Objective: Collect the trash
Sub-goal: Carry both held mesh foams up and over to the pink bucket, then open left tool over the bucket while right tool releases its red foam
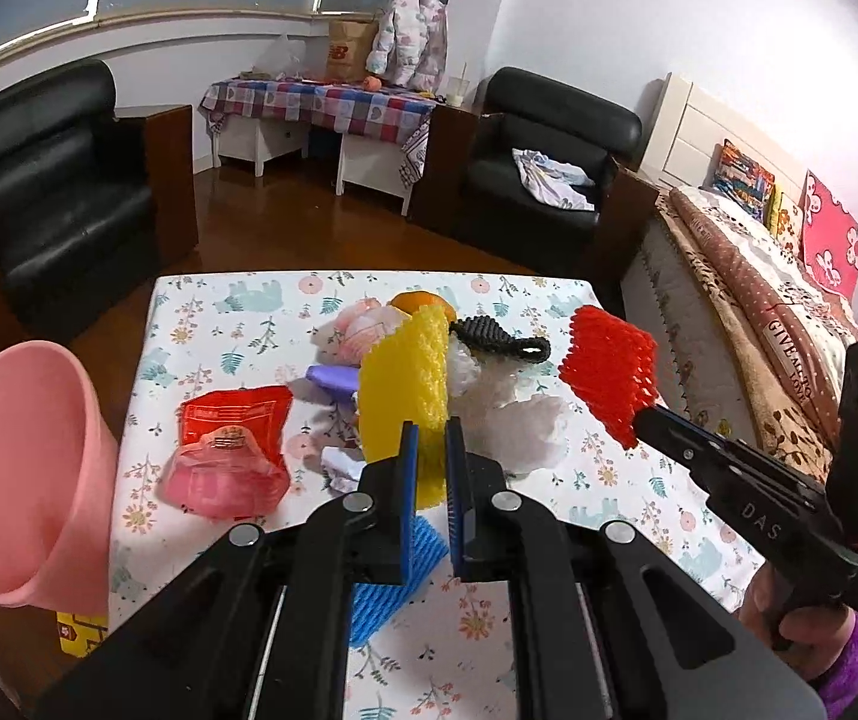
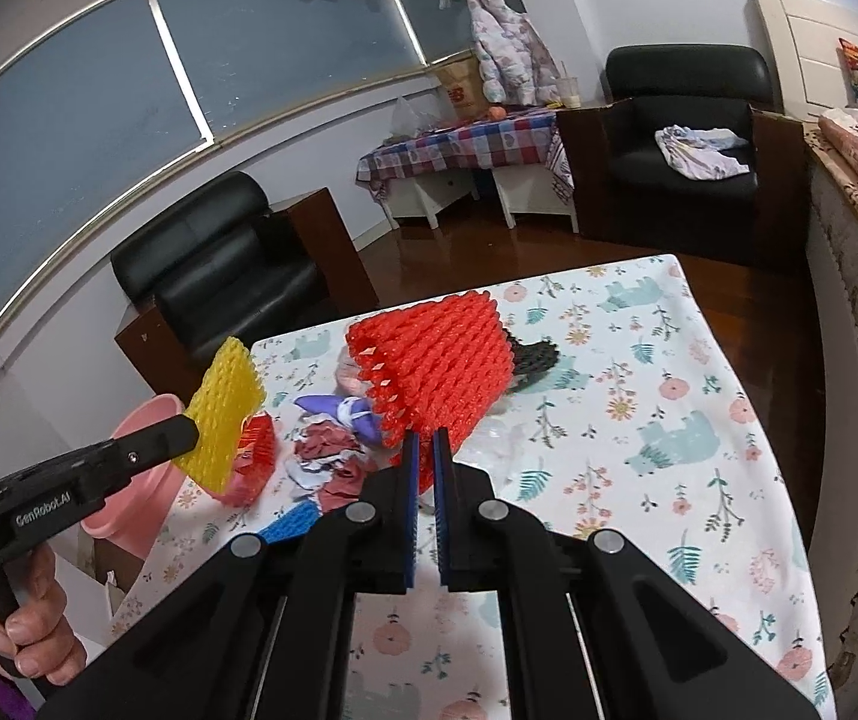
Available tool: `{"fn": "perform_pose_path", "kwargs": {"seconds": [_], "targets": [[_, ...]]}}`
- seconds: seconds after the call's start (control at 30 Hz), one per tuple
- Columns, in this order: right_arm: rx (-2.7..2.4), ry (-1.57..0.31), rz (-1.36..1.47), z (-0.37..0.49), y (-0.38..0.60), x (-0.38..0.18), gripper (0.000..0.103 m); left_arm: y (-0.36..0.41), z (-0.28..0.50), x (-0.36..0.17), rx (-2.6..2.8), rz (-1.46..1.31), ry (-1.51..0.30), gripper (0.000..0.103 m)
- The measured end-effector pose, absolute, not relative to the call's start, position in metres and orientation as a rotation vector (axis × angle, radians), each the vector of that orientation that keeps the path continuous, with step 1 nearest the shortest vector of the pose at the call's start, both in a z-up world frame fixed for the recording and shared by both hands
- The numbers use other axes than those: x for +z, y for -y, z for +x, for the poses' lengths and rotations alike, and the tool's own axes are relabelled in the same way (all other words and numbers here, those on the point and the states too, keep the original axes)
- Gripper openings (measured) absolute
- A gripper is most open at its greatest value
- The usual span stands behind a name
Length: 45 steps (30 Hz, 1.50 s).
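Floral-cloth table [image 1: 549, 480] at frame centre carries the trash. Left tongs [image 1: 429, 462] are clamped on yellow foam net [image 1: 405, 372], right tongs [image 2: 426, 462] on red foam net [image 2: 435, 354]; both nets are held lifted above the table. Light, soft, springy; best gripped by an edge. Pink bin [image 1: 21, 468] sits lower left.

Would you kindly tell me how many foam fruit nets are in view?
4. The yellow net is in the left jaws, the red net in the right jaws, the blue net and black net lie on the table. Others may be hidden.

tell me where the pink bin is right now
In the left wrist view the pink bin sits off the table's left edge, beside the red packet.
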State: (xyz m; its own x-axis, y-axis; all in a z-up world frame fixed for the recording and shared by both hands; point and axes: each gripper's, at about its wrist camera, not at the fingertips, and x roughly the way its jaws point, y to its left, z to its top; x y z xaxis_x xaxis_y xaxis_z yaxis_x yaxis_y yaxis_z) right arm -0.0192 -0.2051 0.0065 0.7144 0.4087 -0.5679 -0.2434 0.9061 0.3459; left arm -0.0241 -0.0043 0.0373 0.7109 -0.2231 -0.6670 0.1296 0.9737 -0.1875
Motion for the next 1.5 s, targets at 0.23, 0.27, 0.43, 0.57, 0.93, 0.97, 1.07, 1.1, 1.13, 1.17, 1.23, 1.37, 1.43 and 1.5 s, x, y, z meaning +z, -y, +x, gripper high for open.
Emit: {"fn": "perform_pose_path", "kwargs": {"seconds": [0.23,0.27,0.43,0.57,0.93,0.97,1.07,1.1,1.13,1.17,1.23,1.37,1.43,1.5], "targets": [[0.405,-0.677,0.219,-0.017,0.182,0.012,0.004,-0.014,-0.031,0.039,-0.17,-0.16,-0.744,0.008],[0.411,-0.677,0.212,-0.016,0.178,0.012,0.004,-0.017,-0.031,0.039,-0.164,-0.164,-0.742,0.008],[0.441,-0.678,0.189,-0.013,0.164,0.013,0.004,-0.035,-0.034,0.04,-0.136,-0.186,-0.73,0.008],[0.47,-0.672,0.17,-0.01,0.15,0.017,0.004,-0.048,-0.037,0.042,-0.106,-0.196,-0.717,0.008],[0.655,-0.682,0.122,0.007,0.084,0.028,0.004,-0.112,-0.054,0.051,0.059,-0.231,-0.67,0.008],[0.67,-0.682,0.116,0.008,0.078,0.029,0.004,-0.118,-0.055,0.051,0.074,-0.238,-0.669,0.008],[0.717,-0.691,0.095,0.011,0.056,0.029,0.004,-0.138,-0.059,0.049,0.122,-0.259,-0.668,0.008],[0.737,-0.699,0.092,0.013,0.048,0.029,0.004,-0.145,-0.061,0.048,0.14,-0.266,-0.67,0.008],[0.75,-0.702,0.089,0.013,0.041,0.029,0.004,-0.151,-0.063,0.047,0.152,-0.268,-0.67,0.008],[0.77,-0.709,0.081,0.014,0.032,0.029,0.004,-0.157,-0.065,0.045,0.172,-0.268,-0.672,0.008],[0.801,-0.711,0.069,0.014,0.017,0.03,0.004,-0.168,-0.068,0.043,0.2,-0.273,-0.674,0.008],[0.869,-0.719,0.045,0.015,-0.017,0.032,0.004,-0.186,-0.073,0.037,0.24,-0.301,-0.684,0.008],[0.904,-0.734,0.042,0.016,-0.032,0.031,0.004,-0.194,-0.076,0.034,0.258,-0.305,-0.687,0.008],[0.941,-0.756,0.039,0.018,-0.05,0.029,0.004,-0.199,-0.077,0.031,0.273,-0.313,-0.695,0.008]]}}
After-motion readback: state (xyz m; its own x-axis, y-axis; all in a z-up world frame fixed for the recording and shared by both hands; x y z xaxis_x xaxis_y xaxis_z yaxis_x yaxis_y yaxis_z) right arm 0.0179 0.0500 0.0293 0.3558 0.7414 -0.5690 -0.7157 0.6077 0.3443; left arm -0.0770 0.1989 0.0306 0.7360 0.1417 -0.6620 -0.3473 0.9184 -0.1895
